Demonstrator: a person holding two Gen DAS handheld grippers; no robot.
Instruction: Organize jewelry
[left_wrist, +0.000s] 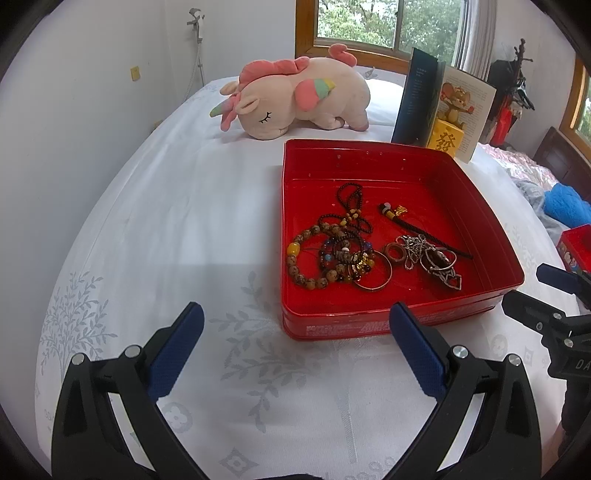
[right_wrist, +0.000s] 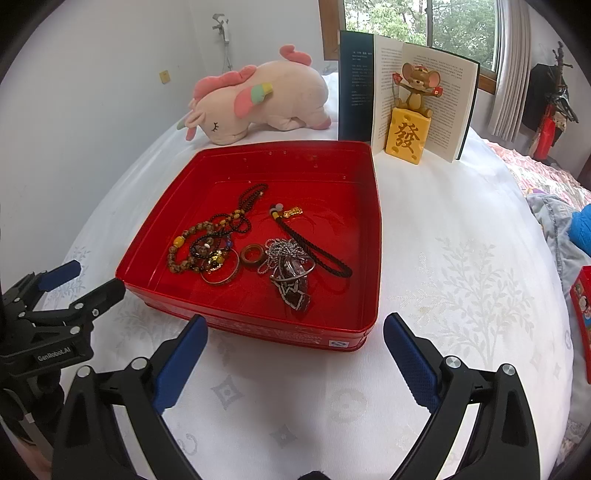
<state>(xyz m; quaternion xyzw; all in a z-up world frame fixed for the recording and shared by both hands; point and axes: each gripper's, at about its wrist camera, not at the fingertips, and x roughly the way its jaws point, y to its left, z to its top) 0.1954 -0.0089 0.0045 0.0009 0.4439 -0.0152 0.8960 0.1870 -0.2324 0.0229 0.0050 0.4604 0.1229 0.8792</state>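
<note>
Tin (left_wrist: 476, 206) holds bracelets (left_wrist: 314, 258), rings (left_wrist: 395, 253), necklaces (left_wrist: 351, 206).

Red tin (left_wrist: 369, 162) open on bed; jewelry (left_wrist: 369, 251) heaped tangled at near side.

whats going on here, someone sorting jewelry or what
A person holds a hand-held gripper in each hand over a white bed cover. Both the left hand-held gripper and right hand-held gripper are open and empty, just short of a red tin. The beaded bracelets, wooden ring, chain pile and black cord all lie in the tin, ungrasped.
</note>
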